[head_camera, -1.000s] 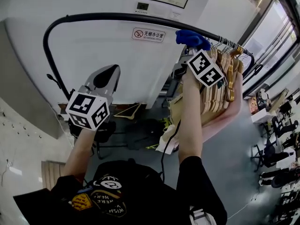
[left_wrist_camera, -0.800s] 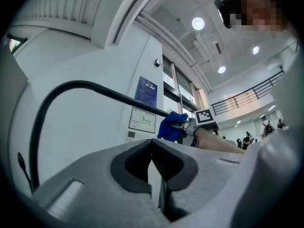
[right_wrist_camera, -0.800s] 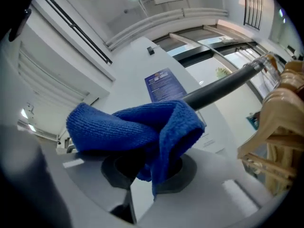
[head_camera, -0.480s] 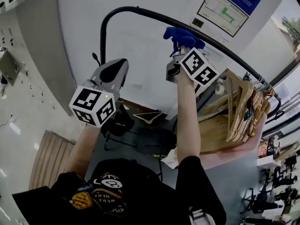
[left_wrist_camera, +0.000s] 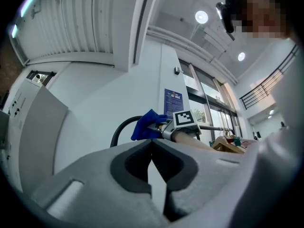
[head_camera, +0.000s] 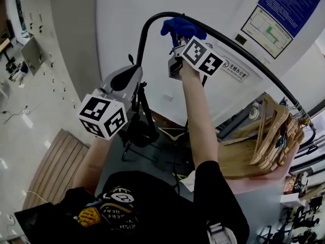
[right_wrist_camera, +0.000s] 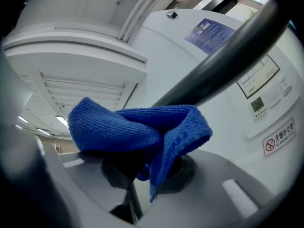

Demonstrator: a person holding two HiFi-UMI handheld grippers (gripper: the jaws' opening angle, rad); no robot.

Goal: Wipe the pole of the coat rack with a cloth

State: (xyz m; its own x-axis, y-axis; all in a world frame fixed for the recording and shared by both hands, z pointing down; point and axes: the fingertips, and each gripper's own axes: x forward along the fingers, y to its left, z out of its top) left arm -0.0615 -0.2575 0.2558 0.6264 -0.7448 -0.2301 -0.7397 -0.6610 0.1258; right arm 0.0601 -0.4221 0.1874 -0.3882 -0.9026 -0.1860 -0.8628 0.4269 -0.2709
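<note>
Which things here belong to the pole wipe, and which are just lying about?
In the job:
blue cloth, clamped in the right gripper
black pole

Just about:
wooden hangers
left gripper, jaws together on nothing
wall sign
blue poster

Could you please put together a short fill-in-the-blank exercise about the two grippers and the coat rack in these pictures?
1. The right gripper is shut on a ____ cloth, held up at the black pole.
2. The left gripper, lower down, has its jaws ____, with nothing between them.
3. The hangers bunched on the pole are made of ____.

Missing words: blue; shut; wood.
</note>
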